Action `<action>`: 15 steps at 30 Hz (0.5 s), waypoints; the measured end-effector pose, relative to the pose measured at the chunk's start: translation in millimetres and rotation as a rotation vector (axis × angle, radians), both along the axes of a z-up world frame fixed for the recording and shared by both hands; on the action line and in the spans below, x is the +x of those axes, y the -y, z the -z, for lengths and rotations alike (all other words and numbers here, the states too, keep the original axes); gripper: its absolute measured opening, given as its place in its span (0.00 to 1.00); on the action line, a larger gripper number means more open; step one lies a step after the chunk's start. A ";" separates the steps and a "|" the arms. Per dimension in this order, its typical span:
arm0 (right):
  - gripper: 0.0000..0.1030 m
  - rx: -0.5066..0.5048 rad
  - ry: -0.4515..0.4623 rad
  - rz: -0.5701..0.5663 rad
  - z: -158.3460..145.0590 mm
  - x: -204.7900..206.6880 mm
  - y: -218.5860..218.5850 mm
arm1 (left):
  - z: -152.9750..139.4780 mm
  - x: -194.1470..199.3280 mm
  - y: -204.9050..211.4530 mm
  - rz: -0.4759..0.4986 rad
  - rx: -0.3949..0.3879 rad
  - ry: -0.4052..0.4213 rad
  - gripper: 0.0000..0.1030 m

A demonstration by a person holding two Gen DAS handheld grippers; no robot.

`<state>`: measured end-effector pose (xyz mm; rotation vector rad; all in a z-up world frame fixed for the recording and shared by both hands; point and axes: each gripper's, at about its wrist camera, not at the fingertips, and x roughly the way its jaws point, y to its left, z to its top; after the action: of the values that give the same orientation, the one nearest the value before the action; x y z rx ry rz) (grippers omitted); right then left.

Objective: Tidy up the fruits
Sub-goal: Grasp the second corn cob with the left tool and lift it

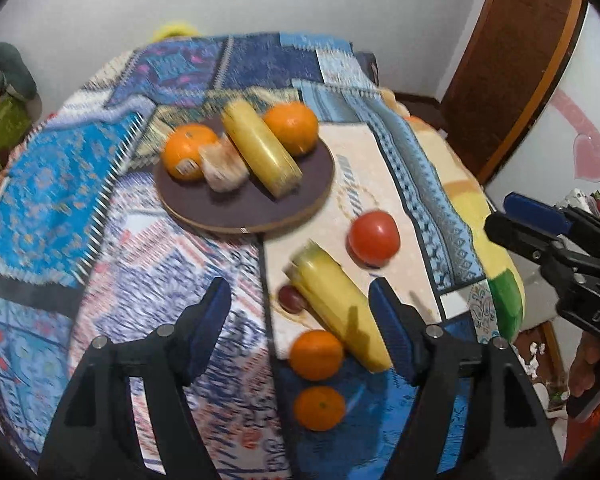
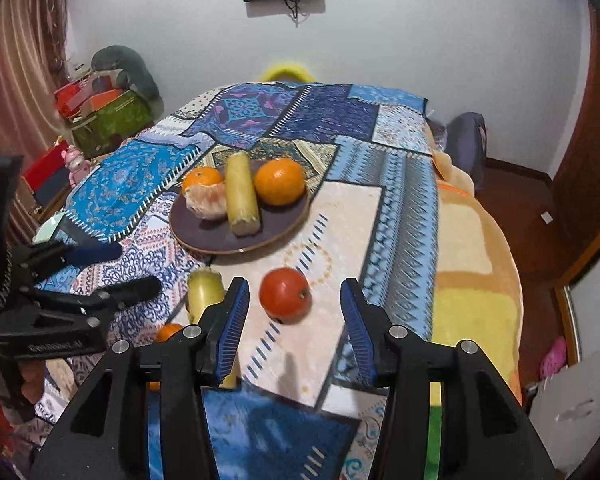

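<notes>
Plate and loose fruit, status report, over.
Left gripper and right gripper open, empty. Plate partly loaded; tomato loose on cloth. Nothing blocking.

Left gripper (image 1: 300,312): black angular frame, two fingers (image 1: 214,322) faced with ribbed blue pads, round silver screw heads at the joints. Right gripper (image 2: 294,314): identical build; white lettering on its body at 3 o'clock in the left view, possibly "DAS". Bare skin shows below it.
</notes>
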<state>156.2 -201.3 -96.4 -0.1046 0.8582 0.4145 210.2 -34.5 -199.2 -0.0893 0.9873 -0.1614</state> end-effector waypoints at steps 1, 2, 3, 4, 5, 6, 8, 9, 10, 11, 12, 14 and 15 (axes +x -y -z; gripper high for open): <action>0.43 0.000 -0.001 0.003 0.8 -2.4 2.5 | 5.1 1.7 4.7 -0.001 -0.003 -0.017 0.65; 0.43 -0.001 -0.002 0.005 2.4 -3.6 5.0 | 10.2 3.6 9.5 -0.001 -0.005 -0.035 0.64; 0.43 -0.002 -0.003 0.008 4.1 -4.3 7.2 | 13.3 5.6 11.5 0.001 -0.008 -0.045 0.63; 0.43 -0.002 -0.004 0.010 5.8 -4.5 9.4 | 18.1 7.7 15.2 -0.001 -0.010 -0.060 0.62; 0.43 0.000 -0.006 0.011 7.1 -5.8 12.0 | 21.3 9.2 17.8 -0.004 -0.011 -0.071 0.61; 0.43 0.004 -0.011 0.012 8.8 -5.5 14.2 | 26.0 11.8 21.8 -0.006 -0.014 -0.086 0.61; 0.43 0.013 -0.019 0.015 11.9 -5.8 18.9 | 31.4 15.0 27.3 -0.010 -0.016 -0.106 0.59; 0.43 0.016 -0.023 0.017 13.2 -5.7 20.9 | 35.4 17.5 30.7 -0.013 -0.018 -0.120 0.57; 0.43 0.023 -0.028 0.018 14.9 -5.3 23.4 | 37.8 19.0 32.2 -0.016 -0.020 -0.130 0.55; 0.43 0.028 -0.031 0.020 15.6 -5.1 25.4 | 40.7 20.8 33.9 -0.022 -0.021 -0.139 0.54; 0.43 0.031 -0.033 0.021 16.4 -5.3 26.9 | 43.5 22.3 34.8 -0.028 -0.031 -0.148 0.53; 0.43 0.040 -0.036 0.023 18.1 -4.9 30.0 | 45.1 24.3 36.7 -0.045 -0.033 -0.149 0.52; 0.43 0.043 -0.038 0.024 18.6 -4.7 31.1 | 44.7 24.8 38.6 -0.051 -0.030 -0.144 0.49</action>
<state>151.5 -232.5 -115.0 -0.0466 0.8870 0.4137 235.0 -73.1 -243.9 -0.1553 1.1256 -0.1241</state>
